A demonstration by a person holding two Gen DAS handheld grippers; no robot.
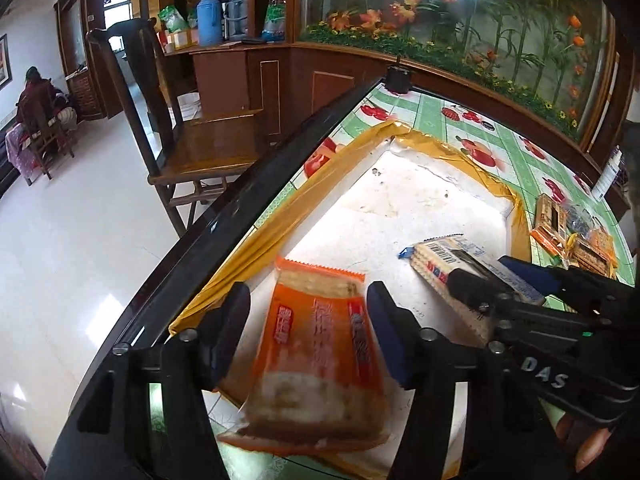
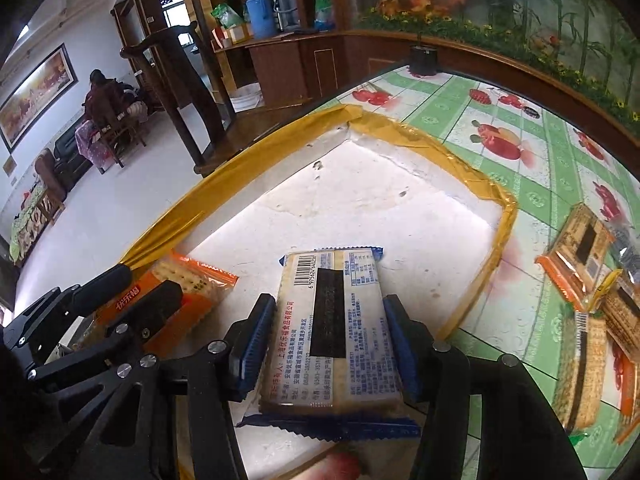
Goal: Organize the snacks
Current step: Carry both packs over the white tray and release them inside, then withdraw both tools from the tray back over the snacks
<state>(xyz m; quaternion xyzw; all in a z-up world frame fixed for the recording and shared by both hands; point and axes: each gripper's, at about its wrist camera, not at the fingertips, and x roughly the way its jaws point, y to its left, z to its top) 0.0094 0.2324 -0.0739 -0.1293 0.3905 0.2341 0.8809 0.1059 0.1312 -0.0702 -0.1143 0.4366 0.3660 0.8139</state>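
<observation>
Two cracker packs are held over the white tray (image 2: 380, 200) on the tabletop (image 2: 500, 120): the orange pack (image 1: 320, 360) sits loosely, blurred, between the parted jaws of the left hand-held gripper (image 1: 308, 332), whose grip cannot be judged; the blue-edged pack (image 2: 332, 328) is clamped by the right hand-held gripper (image 2: 328, 340). Both should be lowered flat, side by side, before release.

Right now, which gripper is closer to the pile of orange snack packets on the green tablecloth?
Right. The right gripper is beside the pile; the left gripper sits farther away.

the blue-edged cracker pack (image 2: 330, 328) carries a barcode numbered 6 975624 40230 and the chinese line 上海快乐福食品有限公司, the orange cracker pack (image 2: 176, 300) shows 快乐福 on its red label, and the right gripper (image 1: 500, 276) body reads "das".
</observation>
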